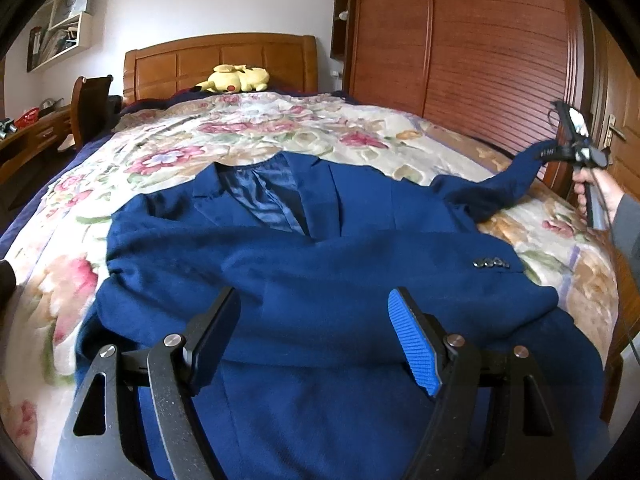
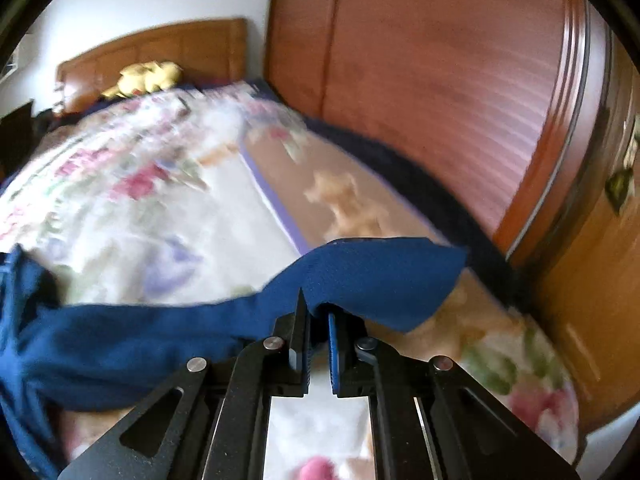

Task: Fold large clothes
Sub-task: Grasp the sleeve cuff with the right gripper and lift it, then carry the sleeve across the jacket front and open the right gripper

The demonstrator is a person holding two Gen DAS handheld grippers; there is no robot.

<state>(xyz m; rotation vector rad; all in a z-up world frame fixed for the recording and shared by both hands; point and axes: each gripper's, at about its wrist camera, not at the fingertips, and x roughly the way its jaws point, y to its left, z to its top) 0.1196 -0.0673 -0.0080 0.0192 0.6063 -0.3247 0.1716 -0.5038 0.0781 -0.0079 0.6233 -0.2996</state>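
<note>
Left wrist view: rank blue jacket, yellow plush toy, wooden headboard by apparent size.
1. Dark blue suit jacket, by far the largest.
2. Orange-brown wooden headboard.
3. Yellow plush toy.
The headboard and toy sit far from the camera, so real sizes are unsure.

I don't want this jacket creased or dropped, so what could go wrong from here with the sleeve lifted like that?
The right gripper pinches only the edge of the lifted sleeve of the dark blue wool blazer; it may slip out mid-fold. The left gripper hangs open above the body, so pulling could drag the blazer across the floral bedspread. The other sleeve, with its cuff buttons, already lies across the front and could bunch.
</note>
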